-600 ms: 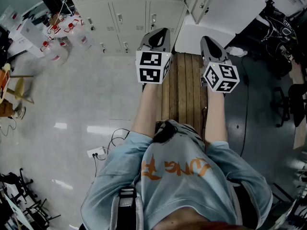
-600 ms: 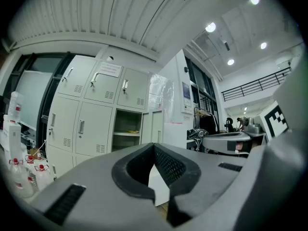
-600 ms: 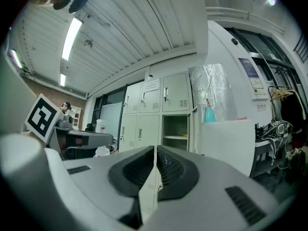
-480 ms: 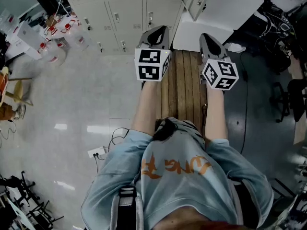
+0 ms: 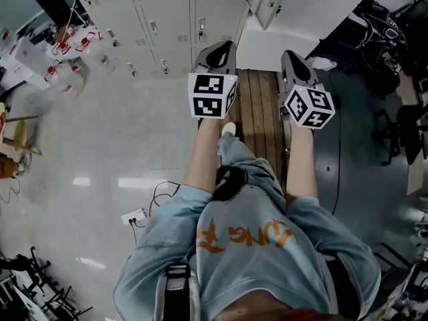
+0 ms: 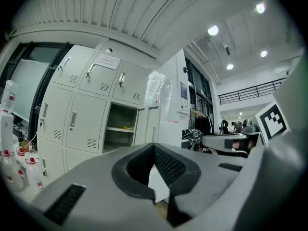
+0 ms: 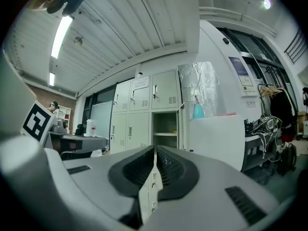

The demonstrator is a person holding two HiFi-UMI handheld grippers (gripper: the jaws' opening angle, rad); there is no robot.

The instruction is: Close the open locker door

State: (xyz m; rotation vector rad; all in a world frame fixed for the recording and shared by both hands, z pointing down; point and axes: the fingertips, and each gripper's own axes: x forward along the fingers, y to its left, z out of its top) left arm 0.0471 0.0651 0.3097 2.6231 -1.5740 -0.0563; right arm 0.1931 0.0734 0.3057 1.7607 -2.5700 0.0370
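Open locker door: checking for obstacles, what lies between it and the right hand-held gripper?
Nothing; the right gripper view shows only open air from the right hand-held gripper to the open locker door.

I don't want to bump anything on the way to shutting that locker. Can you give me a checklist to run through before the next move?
1. Target found: ok. The open compartment shows ahead, with a shelf inside.
2. Door located: ok. The door appears swung out at the compartment's right.
3. Left claw free: ok. It is shut with nothing in it.
4. Right claw free: ok. It is shut with nothing in it.
5. Door within reach: not ok. Both claws are well short of the lockers.
6. Swing path: cannot tell. A white panel stands close beside the door.
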